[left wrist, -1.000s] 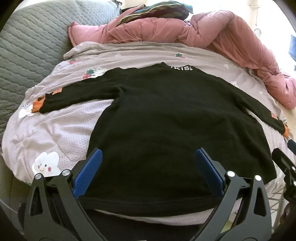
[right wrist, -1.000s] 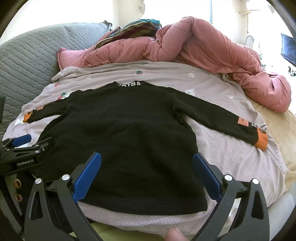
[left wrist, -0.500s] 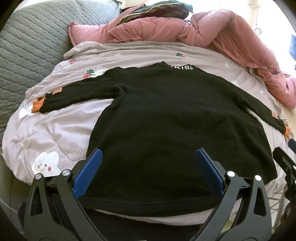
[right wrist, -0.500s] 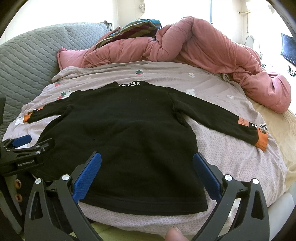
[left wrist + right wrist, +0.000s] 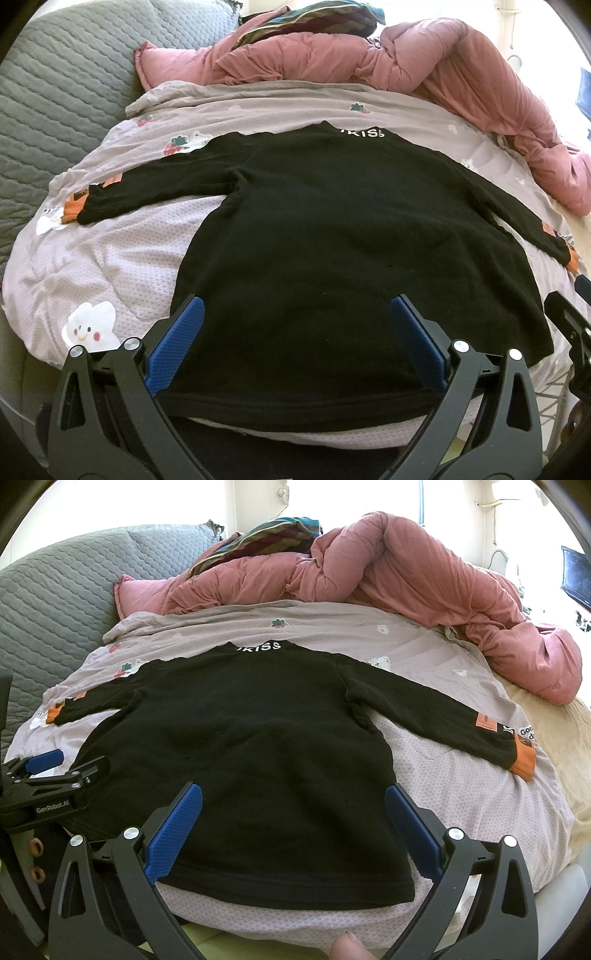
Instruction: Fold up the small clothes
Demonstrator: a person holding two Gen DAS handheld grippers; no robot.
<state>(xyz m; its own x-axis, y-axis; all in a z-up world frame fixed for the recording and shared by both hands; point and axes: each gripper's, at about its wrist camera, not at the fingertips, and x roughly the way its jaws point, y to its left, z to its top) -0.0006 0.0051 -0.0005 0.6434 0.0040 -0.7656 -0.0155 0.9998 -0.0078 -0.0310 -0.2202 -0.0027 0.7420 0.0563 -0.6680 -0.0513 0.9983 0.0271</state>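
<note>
Beneath us the lilac quilted bed cover (image 5: 122, 258) carries the small black long-sleeved fleece top (image 5: 332, 240), flat ahead of our wide-open left gripper (image 5: 295, 332) and right gripper (image 5: 293, 819); pinching the cover too would drag it

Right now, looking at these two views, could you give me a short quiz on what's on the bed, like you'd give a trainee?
1. True or false: the black top lies spread flat with both sleeves stretched outward.
2. What colour are the cuffs on its sleeves? A) white B) orange C) green
3. Fill in: the left tool and right tool are both ____, holding nothing.

Key: 1 true; 2 B; 3 open. The top rests on a pale printed blanket, with a pink duvet bunched up beyond its collar.
</note>
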